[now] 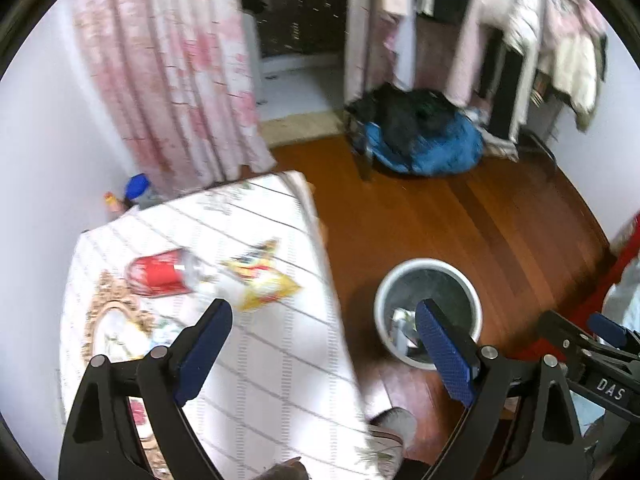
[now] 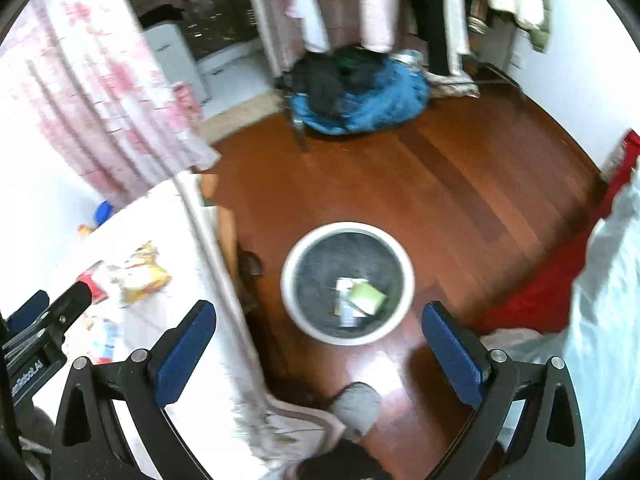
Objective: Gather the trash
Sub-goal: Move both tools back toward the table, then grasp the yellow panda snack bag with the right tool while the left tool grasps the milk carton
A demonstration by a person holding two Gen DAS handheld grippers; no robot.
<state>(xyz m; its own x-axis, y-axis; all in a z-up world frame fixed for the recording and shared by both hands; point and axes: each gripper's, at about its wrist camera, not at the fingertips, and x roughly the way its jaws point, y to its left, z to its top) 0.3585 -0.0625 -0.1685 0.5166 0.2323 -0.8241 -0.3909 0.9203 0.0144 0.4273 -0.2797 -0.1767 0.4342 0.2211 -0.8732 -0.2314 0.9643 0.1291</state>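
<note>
Red can [image 1: 160, 274], wrapper [image 1: 262, 280] near, apparently apart.

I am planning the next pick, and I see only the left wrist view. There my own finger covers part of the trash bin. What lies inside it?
Observer: The trash bin holds a green packet lying on white wrappers, low at the bottom.
Operator: Does the right gripper carry something?
Observer: No. The right gripper is open, with nothing between its fingers; the bin shows in the gap between them.
</note>
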